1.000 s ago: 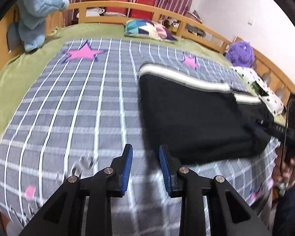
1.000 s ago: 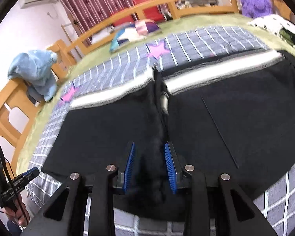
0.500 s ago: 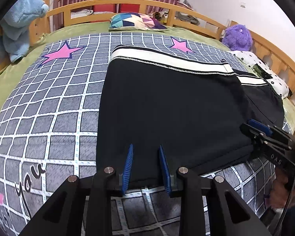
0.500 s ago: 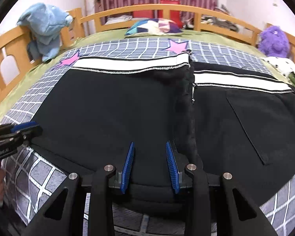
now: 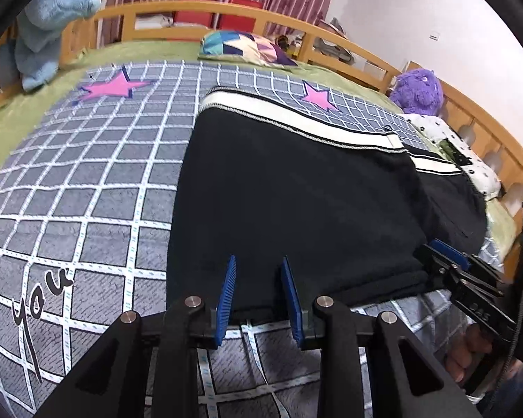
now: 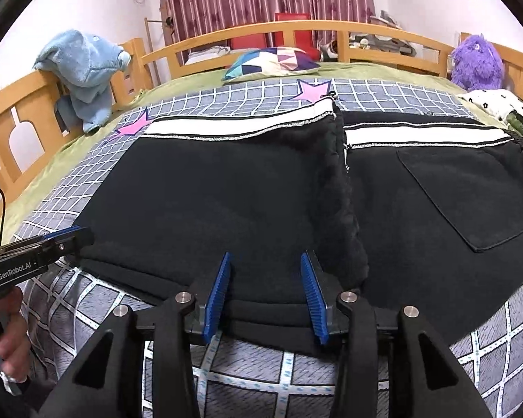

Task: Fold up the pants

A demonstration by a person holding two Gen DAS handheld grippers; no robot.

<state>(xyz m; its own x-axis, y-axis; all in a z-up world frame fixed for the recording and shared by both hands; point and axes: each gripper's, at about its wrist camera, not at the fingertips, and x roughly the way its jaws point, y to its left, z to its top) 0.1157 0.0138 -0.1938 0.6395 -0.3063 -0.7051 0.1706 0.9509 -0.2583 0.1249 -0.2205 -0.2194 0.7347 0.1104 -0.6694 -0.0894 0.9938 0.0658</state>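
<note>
Black pants (image 5: 296, 202) with a white side stripe lie folded over on the grey checked bedspread (image 5: 87, 181); they fill the middle of the right wrist view (image 6: 226, 195), the folded leg end overlapping the seat with its back pocket (image 6: 470, 188). My left gripper (image 5: 258, 292) is open, its blue pads straddling the near edge of the pants at their left corner. My right gripper (image 6: 266, 289) is open wider, over the near edge just left of the fold ridge. Each gripper shows in the other's view, the right (image 5: 446, 264) and the left (image 6: 62, 240).
A wooden bed rail (image 6: 296, 31) rings the bed. A blue plush (image 6: 87, 69) hangs on the left rail, a patterned pillow (image 6: 275, 61) lies at the head, a purple plush (image 6: 477, 62) and a spotted cloth (image 5: 463, 149) at the right.
Both grippers swung toward the near edge of the pants and settled over it. The right gripper's jaws opened wider. The pants lie flatter and squarer than before.
</note>
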